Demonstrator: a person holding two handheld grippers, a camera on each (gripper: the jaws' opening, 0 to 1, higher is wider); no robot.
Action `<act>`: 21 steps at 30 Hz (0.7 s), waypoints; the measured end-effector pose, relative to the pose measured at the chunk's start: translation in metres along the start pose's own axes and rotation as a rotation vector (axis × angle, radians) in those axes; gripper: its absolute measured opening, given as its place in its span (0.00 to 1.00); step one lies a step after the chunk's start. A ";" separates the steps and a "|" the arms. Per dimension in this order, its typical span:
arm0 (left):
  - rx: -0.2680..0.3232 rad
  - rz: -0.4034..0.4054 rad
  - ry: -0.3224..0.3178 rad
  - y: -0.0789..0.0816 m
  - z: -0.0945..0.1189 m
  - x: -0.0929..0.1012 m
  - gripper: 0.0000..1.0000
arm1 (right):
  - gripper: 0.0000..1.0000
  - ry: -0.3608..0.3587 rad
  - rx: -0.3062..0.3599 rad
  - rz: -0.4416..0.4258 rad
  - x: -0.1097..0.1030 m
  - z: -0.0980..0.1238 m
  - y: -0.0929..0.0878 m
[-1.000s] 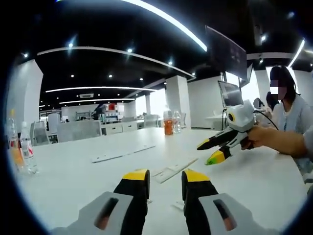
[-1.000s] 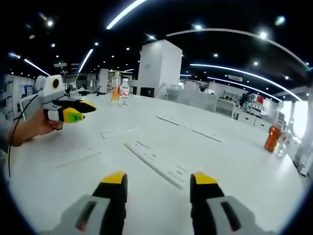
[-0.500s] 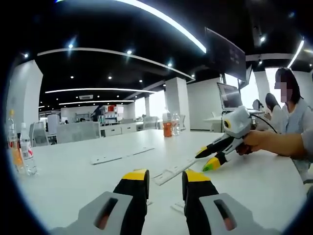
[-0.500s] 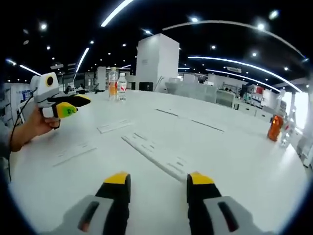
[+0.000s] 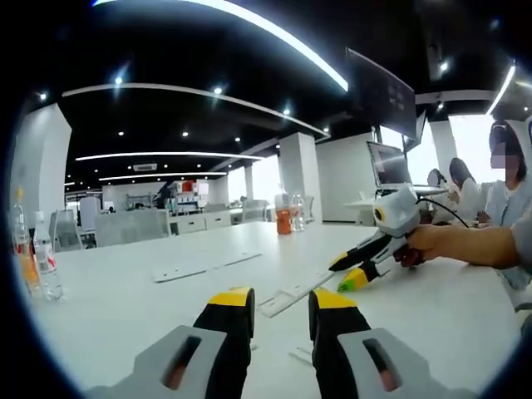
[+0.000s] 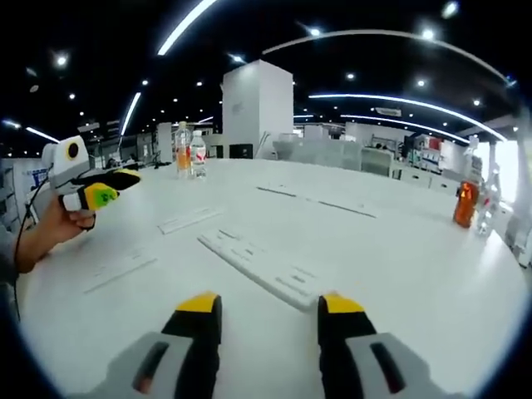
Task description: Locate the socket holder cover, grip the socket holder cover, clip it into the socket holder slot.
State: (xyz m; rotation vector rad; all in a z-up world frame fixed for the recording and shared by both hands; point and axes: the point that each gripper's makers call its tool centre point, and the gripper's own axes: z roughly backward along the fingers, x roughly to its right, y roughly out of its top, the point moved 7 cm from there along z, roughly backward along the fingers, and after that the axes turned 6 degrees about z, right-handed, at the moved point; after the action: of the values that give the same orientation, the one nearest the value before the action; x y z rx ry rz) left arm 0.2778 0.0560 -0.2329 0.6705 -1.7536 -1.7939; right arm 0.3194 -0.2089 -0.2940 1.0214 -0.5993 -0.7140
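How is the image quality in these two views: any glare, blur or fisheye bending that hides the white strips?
Left gripper view: ceiling light strips bow strongly; the bright window blows out the right side; the long white slotted plastic strip is soft but readable. Right gripper view: the white tabletop is evenly lit, with faint shadows, and that strip shows low contrast.

You have a broad white tabletop (image 6: 432, 274) before you — at its far edge stand an orange drink bottle (image 6: 182, 150) and a clear water bottle (image 6: 198, 155), touching. Another orange bottle (image 6: 464, 204) stands well apart. A dark monitor (image 5: 389, 163) sits behind.
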 end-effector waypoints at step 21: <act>0.006 0.005 -0.012 0.002 0.002 0.005 0.26 | 0.47 0.025 0.001 0.025 -0.010 -0.007 0.006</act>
State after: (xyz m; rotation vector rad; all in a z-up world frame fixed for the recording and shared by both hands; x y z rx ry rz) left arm 0.2732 0.0539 -0.2311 0.6578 -1.7677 -1.7939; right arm 0.3198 -0.1951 -0.2929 1.0206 -0.5892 -0.6783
